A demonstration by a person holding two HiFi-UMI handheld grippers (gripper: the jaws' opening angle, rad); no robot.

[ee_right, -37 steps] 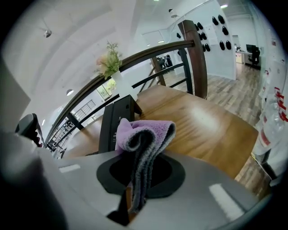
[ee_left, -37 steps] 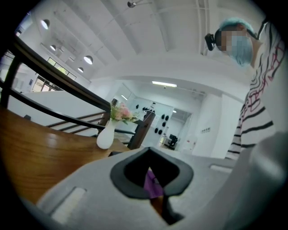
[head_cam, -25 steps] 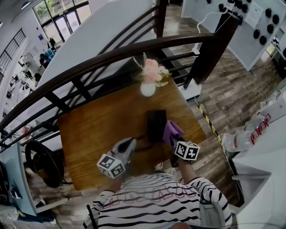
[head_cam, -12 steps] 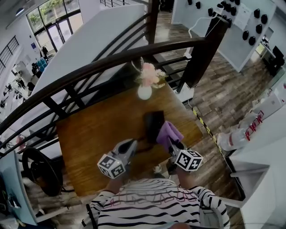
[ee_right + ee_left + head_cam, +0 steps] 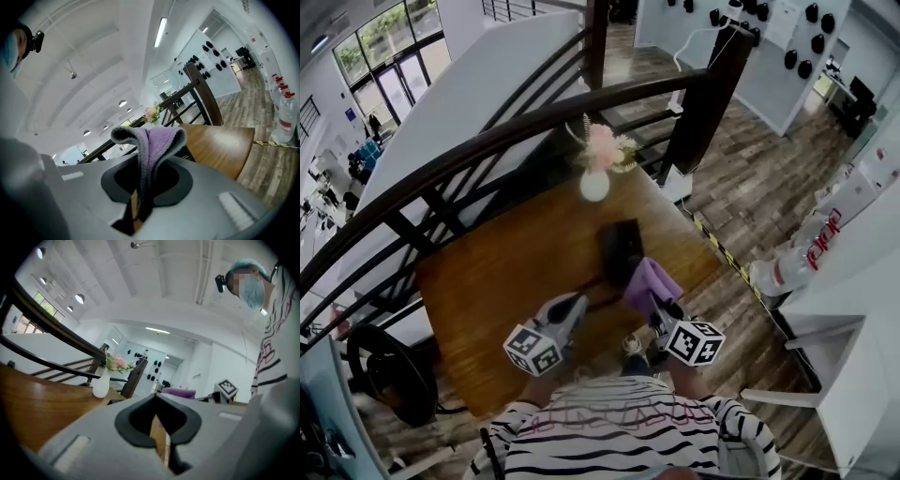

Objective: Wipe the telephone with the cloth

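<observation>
left gripper (image 5: 574,306): jaws pressed together, empty, near wooden table's (image 5: 502,267) 6 o'clock edge | telephone (image 5: 622,251): flat on table, long axis 12-to-6, far end toward flower vase (image 5: 594,184) | right gripper (image 5: 660,309): pinching purple cloth (image 5: 651,283) at telephone's 5 o'clock
</observation>
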